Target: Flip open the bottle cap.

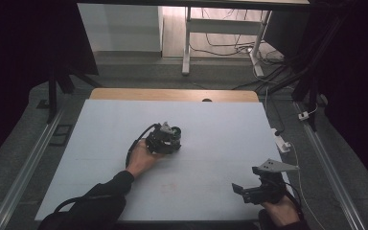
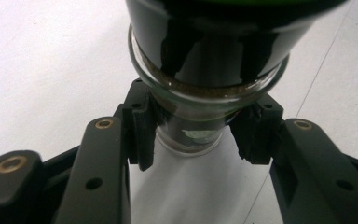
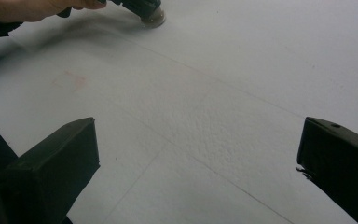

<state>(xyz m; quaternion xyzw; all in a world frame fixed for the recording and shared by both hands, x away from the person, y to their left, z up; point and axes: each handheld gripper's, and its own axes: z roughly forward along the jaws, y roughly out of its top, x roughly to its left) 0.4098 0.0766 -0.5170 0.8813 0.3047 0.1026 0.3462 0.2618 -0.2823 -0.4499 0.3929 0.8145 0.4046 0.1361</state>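
A small glass jar (image 1: pixel 175 131) with a black lid stands near the middle of the white table (image 1: pixel 220 124). My left gripper (image 1: pixel 168 140) is shut on it. In the left gripper view the two black pads (image 2: pixel 142 135) press on the jar's clear glass body (image 2: pixel 191 137) from both sides. The dark lid (image 2: pixel 214 42) looms above them, with a thin brown grainy line under its rim. My right gripper (image 1: pixel 247 180) hovers open near the table's front right corner with nothing between its jaws. In the right gripper view (image 3: pixel 198 144) the jar's base (image 3: pixel 153 17) and the left hand (image 3: pixel 32 7) show far off.
A wooden strip (image 1: pixel 172 94) borders the table's far edge. A white power adapter (image 1: pixel 281 143) with a cable lies just off the right edge. Metal rails run along both sides. A faint reddish mark (image 1: pixel 170 187) sits on the sheet near the front.
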